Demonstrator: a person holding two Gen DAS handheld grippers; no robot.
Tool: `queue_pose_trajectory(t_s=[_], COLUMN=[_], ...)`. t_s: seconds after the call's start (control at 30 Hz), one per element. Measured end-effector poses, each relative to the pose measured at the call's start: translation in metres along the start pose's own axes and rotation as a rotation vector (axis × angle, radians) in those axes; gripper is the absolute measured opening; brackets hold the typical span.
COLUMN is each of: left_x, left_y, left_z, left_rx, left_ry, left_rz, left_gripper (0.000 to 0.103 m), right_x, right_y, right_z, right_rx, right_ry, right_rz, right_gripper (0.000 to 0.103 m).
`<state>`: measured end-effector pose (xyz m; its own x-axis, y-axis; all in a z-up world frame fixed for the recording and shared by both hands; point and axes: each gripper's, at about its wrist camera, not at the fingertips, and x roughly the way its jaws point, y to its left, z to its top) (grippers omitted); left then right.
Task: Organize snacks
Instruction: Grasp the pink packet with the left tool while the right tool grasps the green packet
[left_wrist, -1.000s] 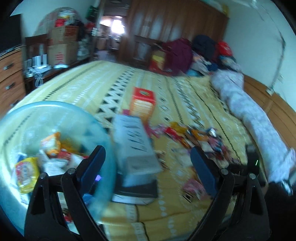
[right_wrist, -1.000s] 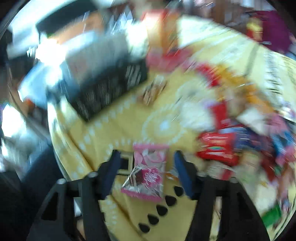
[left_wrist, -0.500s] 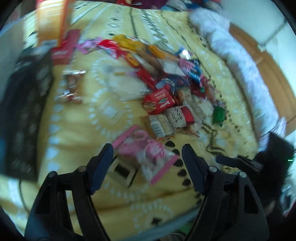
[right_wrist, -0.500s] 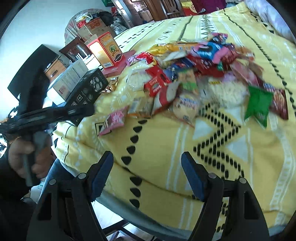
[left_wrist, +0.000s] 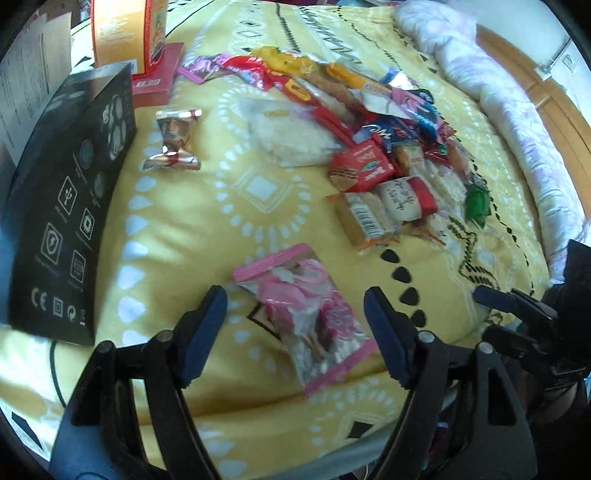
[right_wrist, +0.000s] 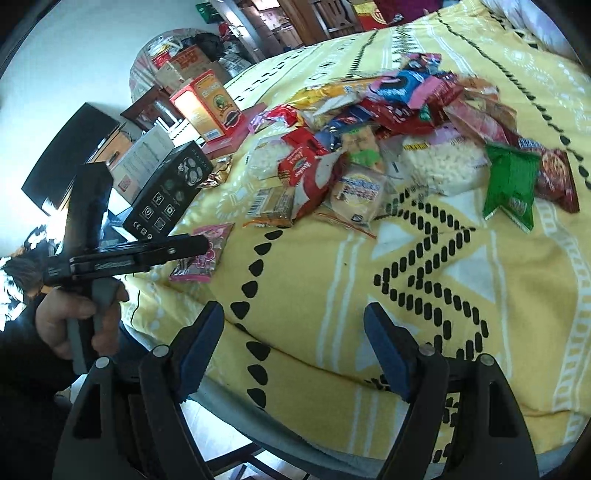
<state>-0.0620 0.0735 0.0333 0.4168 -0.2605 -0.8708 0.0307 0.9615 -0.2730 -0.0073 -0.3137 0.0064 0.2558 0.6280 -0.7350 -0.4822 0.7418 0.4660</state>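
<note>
Left claw (left_wrist: 295, 332) hangs tilted down over the near edge of my yellow bedspread (left_wrist: 177, 221), its jaws apart and opening, not pressing on anything. Between the two blue pads lies a pink snack packet (left_wrist: 306, 314), flat on the cloth. Its long axis runs on a slant, from the upper left near the left pad down toward the right pad, so the jaws straddle it roughly across its narrow width.

My right claw (right_wrist: 295, 350) also points down with its jaws spreading and only bare bedspread (right_wrist: 461, 295) between them. From that view the same pink packet (right_wrist: 201, 254) sits well off to the left, under my left claw's (right_wrist: 177, 245) tip, so the left hand (right_wrist: 79, 321) is much the nearer one.

Room is good: a black box (left_wrist: 70, 206) stands to the left, well clear. The snack heap (left_wrist: 373, 147) lies farther up the bed. Just below the packet the bedspread curves over the edge of the bed.
</note>
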Motion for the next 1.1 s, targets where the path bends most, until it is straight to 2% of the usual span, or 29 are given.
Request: queue_pose_trajectory(t_s=[0.07, 0.13, 0.23, 0.3, 0.37, 0.47, 0.63, 0.77, 0.93, 0.97, 1.07, 1.1], left_x=[0.000, 0.000, 0.010, 0.011, 0.010, 0.009, 0.000, 0.001, 0.005, 0.003, -0.002, -0.003], left_y=[-0.007, -0.006, -0.004, -0.005, -0.009, -0.011, -0.012, -0.015, -0.015, -0.016, -0.018, -0.018], left_z=[0.003, 0.002, 0.000, -0.003, -0.004, -0.006, -0.004, 0.000, 0.000, -0.001, 0.001, 0.002], left_rx=[-0.005, -0.010, -0.038, -0.036, -0.006, 0.034, 0.046, 0.049, 0.036, 0.038, 0.048, 0.050], left_ry=[-0.015, -0.029, 0.001, 0.006, 0.004, -0.015, -0.043, -0.050, -0.041, -0.047, -0.061, -0.065], left_rz=[0.013, 0.048, 0.080, 0.090, 0.089, 0.095, 0.079, 0.068, 0.060, 0.059, 0.056, 0.056], left_gripper=[0.087, 0.089, 0.086, 0.078, 0.048, 0.042, 0.040, 0.040, 0.040, 0.040, 0.040, 0.040], right_x=[-0.001, -0.004, -0.007, -0.008, -0.008, -0.009, -0.034, -0.058, -0.049, -0.041, -0.020, -0.013], right_y=[0.000, 0.001, -0.002, -0.004, -0.004, -0.007, -0.027, -0.067, -0.096, -0.097, -0.098, -0.100], right_z=[0.000, 0.000, 0.000, 0.000, -0.002, -0.003, 0.005, 0.021, 0.047, 0.054, 0.065, 0.067], right_rx=[-0.001, -0.007, -0.003, 0.004, 0.007, 0.020, 0.069, 0.151, 0.182, 0.170, 0.141, 0.137], right_ry=[-0.005, -0.011, -0.014, -0.013, -0.012, -0.023, -0.123, -0.180, -0.191, -0.185, -0.160, -0.149], right_rz=[0.002, -0.002, -0.008, -0.013, -0.015, -0.032, -0.131, -0.245, -0.277, -0.282, -0.315, -0.344], right_gripper=[0.083, 0.084, 0.084, 0.084, 0.084, 0.084, 0.084, 0.084, 0.084, 0.083, 0.065, 0.062])
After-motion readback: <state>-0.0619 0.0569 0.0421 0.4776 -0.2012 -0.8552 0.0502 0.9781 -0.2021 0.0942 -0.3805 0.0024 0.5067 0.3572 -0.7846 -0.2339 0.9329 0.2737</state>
